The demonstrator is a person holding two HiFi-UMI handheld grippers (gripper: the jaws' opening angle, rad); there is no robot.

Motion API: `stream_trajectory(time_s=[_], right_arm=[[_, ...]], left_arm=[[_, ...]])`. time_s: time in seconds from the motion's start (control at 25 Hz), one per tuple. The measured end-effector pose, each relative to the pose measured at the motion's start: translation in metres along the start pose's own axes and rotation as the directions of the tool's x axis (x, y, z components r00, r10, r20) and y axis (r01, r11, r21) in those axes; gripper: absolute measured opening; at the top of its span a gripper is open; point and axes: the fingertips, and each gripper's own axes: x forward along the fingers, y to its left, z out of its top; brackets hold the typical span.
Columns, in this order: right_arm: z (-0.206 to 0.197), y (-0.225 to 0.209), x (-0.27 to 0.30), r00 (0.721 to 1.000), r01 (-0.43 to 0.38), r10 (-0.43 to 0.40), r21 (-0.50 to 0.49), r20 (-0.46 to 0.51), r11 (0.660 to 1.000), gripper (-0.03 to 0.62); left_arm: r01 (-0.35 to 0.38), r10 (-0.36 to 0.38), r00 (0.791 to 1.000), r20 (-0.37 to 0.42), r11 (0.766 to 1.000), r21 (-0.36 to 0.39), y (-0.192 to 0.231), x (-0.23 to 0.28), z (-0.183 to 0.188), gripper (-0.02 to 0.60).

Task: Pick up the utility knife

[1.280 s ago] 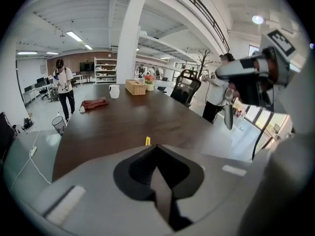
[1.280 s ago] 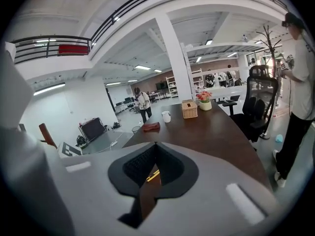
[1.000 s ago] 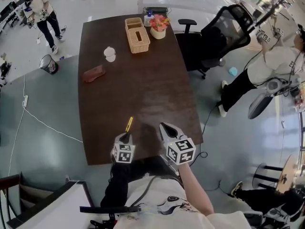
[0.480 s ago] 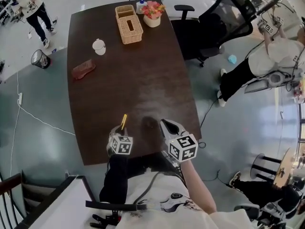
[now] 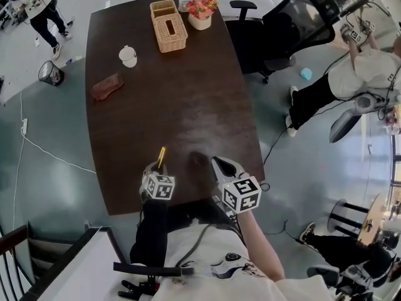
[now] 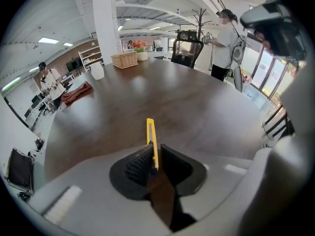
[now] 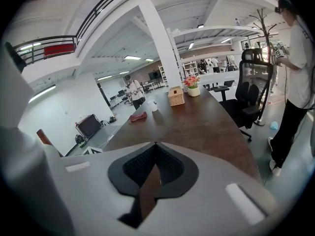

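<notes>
A slim yellow utility knife (image 6: 151, 139) sticks out forward from my left gripper (image 6: 154, 165), whose jaws are shut on its rear end. In the head view the utility knife (image 5: 161, 157) points up the dark table (image 5: 188, 93) from the left gripper (image 5: 155, 171), near the table's near edge. My right gripper (image 5: 220, 168) hovers just to the right of it, about level. In the right gripper view the right gripper (image 7: 155, 146) has its jaws closed tip to tip with nothing between them.
Far end of the table holds a wicker tissue box (image 5: 168, 25), a flower pot (image 5: 200, 12) and a white cup (image 5: 128, 56); a reddish-brown pouch (image 5: 106, 86) lies at left. A black office chair (image 5: 294, 33) and a person (image 5: 357, 68) are at right.
The head view has shifted so the table sits a little higher and to the left. Both grippers keep their places, the left one still holding the knife.
</notes>
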Motion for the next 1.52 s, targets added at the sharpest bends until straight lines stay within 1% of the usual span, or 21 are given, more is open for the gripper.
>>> stream_trajectory(time_s=[0.24,0.48,0.6,0.76,1.0,1.12,1.16,1.24,1.32,1.36,1.44,1.52], right_arm=[[-0.001,-0.001,0.000,1.000,-0.003,0.003,0.007,-0.006,1.000,0.002],[-0.002,0.004,0.003,1.000,-0.019,0.019,0.006,-0.014,1.000,0.002],[-0.003,0.003,0.003,1.000,-0.021,0.021,0.015,-0.016,1.000,0.002],[-0.004,0.001,0.002,1.000,-0.019,0.019,0.030,-0.016,0.999,0.002],[-0.005,0.000,0.001,1.000,-0.019,0.020,0.038,-0.015,0.999,0.002],[-0.007,0.000,0.002,1.000,-0.023,0.024,0.039,-0.017,0.999,0.002],[-0.007,0.000,0.002,1.000,-0.025,0.026,0.038,-0.016,0.999,0.002],[-0.005,0.000,0.002,0.999,-0.031,0.031,0.035,-0.011,0.999,0.002],[-0.004,-0.001,0.001,0.999,-0.036,0.036,0.035,-0.002,0.999,0.002],[-0.003,-0.002,0.000,0.999,-0.038,0.038,0.034,0.004,0.999,0.002],[-0.001,-0.003,-0.002,0.999,-0.046,0.046,0.033,0.018,0.998,0.002],[0.002,-0.003,-0.004,0.998,-0.059,0.058,0.029,0.036,0.998,0.002]], left_arm=[[-0.015,0.015,1.000,0.008,1.000,0.009,0.002,-0.003,0.002,0.051],[-0.024,0.024,1.000,-0.001,0.999,0.022,0.004,-0.003,0.001,0.054],[-0.027,0.027,1.000,-0.007,1.000,0.006,0.007,-0.002,-0.001,0.054],[-0.002,0.002,0.999,-0.040,1.000,-0.002,0.010,0.003,-0.009,0.060],[0.004,-0.004,0.999,-0.034,1.000,-0.006,0.009,0.002,-0.009,0.057],[0.026,-0.026,0.999,-0.029,0.999,-0.024,0.007,0.003,-0.009,0.055],[0.035,-0.035,0.999,-0.015,0.999,-0.037,0.007,0.002,-0.007,0.054],[0.047,-0.045,0.998,0.036,0.997,-0.068,0.005,-0.004,0.003,0.054],[0.061,-0.049,0.993,0.112,0.992,-0.113,0.004,-0.017,0.018,0.052],[0.071,-0.049,0.986,0.156,0.988,-0.138,0.003,-0.025,0.028,0.052],[0.092,-0.045,0.966,0.254,0.980,-0.174,0.004,-0.047,0.050,0.052],[0.114,-0.042,0.934,0.355,0.976,-0.183,0.004,-0.073,0.076,0.052]])
